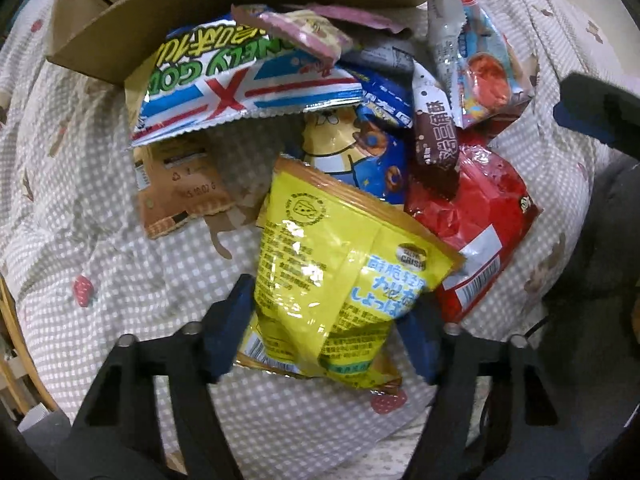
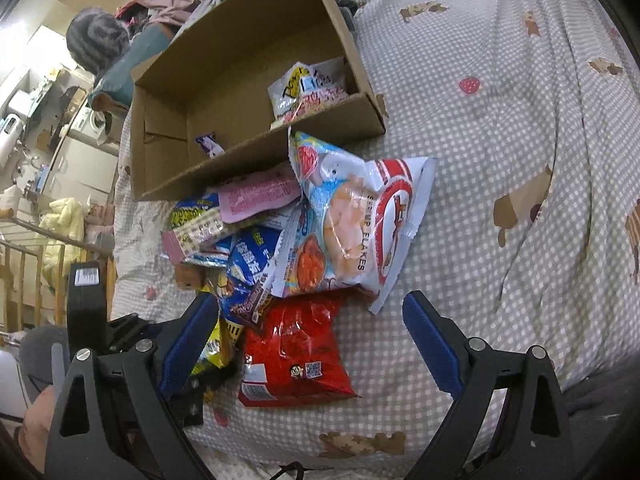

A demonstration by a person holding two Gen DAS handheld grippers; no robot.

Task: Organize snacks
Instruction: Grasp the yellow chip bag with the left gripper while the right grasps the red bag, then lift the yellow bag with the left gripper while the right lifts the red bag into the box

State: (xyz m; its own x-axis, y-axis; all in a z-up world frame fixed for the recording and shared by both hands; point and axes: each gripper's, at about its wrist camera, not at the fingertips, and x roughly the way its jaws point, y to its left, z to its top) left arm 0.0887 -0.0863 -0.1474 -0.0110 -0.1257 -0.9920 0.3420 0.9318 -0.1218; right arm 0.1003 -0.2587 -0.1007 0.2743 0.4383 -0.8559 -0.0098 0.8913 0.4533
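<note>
1. My left gripper [image 1: 326, 330] clamps the yellow bag [image 1: 340, 280], at the pile's near edge on the bedspread [image 1: 100, 240].
2. My right gripper [image 2: 310, 340] hangs open over the red bag [image 2: 294, 344].
3. The box [image 2: 224, 80] sits just behind the pile.

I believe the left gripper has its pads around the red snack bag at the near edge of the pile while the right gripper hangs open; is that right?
Not quite: the left gripper has its pads around the yellow snack bag, as the left wrist view shows. The red snack bag lies untouched beside it, and the right gripper does hang open over the pile.
</note>
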